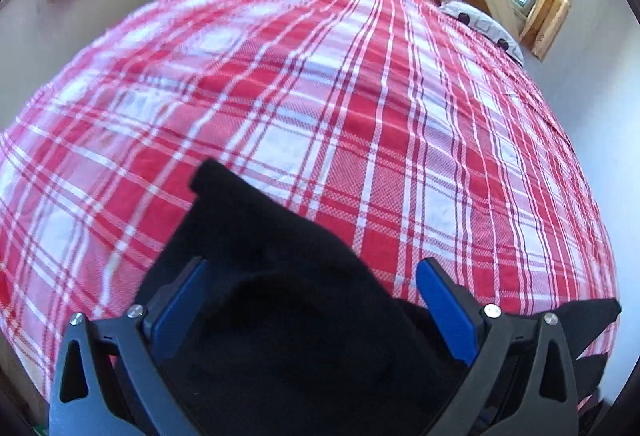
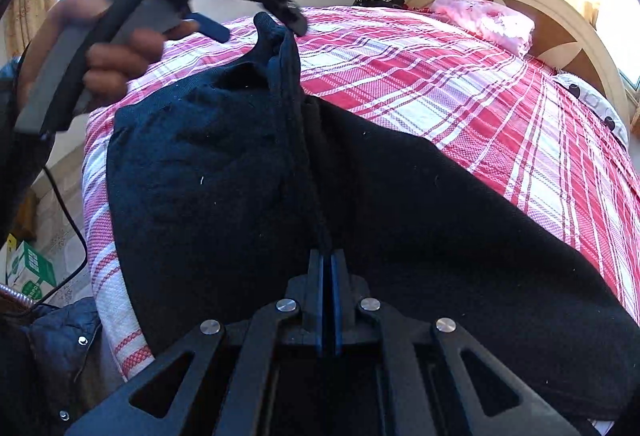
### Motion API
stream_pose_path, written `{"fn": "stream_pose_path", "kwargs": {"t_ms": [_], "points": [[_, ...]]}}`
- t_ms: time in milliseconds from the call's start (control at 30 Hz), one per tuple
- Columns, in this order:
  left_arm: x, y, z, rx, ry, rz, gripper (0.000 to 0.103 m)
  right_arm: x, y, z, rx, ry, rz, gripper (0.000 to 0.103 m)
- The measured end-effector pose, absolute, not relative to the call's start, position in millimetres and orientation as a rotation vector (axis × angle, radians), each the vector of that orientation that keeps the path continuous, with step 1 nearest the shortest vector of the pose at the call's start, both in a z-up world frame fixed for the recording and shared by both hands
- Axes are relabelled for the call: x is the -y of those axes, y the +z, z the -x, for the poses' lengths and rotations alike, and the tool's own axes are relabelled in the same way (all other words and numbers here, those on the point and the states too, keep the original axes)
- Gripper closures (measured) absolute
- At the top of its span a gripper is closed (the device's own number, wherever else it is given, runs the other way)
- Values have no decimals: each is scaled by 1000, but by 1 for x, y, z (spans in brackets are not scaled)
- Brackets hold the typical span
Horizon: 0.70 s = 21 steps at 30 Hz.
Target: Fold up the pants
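Black fabric fills the lower half of both views: the pants [image 2: 248,171] lie bunched across the near edge of the bed [image 1: 320,83], on the red-and-white checked cover, and they are far from a tidy fold. My right gripper [image 2: 328,264] has its blue pads pressed together on a ridge of the cloth, which runs taut from the fingertips up toward the other tool. My left gripper [image 1: 310,284] looks different depending on the view. Its own camera shows the two blue pads standing wide apart with dark cloth heaped between them and spilling forward, and neither pad appears to press on it. From the right wrist I see that same tool held high in my hand [image 2: 100,47], its tip right at a raised peak of the fabric, but the blur keeps me from telling whether it touches. I read the left jaws as spread, not pinching. As for progress, I judge this an early or middle stage: the garment is gathered and partly lifted, and one part drapes over another, but I see no flat, squared layer and no clean crease. Spreading it smooth, bringing the legs together and doubling the length all seem to remain.
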<state>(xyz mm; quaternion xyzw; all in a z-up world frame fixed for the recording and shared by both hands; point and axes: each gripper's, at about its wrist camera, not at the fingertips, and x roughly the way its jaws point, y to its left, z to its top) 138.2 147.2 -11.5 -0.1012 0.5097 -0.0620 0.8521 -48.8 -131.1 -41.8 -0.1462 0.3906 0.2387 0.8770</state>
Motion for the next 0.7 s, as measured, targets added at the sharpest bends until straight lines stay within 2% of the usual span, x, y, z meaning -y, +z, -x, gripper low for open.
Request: {"fn": "stream_pose_path", "kwargs": {"t_ms": [100,167,233,267,300,333,433,700], "points": [[-144,-23,-150,-1132,-130,258,0,127,-44,54,-791,489,340,99],[-142,-26,-151,-1118,-99,227,12,124,-45,57,-778,481,369,99],[-144,-31,-152,-1114,-83,194,36,123,-45,58,-770,477,369,99],[-147,-34,-153,-1116,-100,215,44,124,-45,58,-766,476,364,99],[-151,-36,-153,-1115,-121,242,60,125,-44,58,-762,472,360,99],[-156,-37,-152,-1109,-139,274,71,125,-44,59,-758,468,356,99],[-171,-32,-145,-1071,-168,341,88,132,-35,60,-743,460,290,99],[-203,21,-64,-852,-251,345,89,143,26,86,-629,463,172,99]]}}
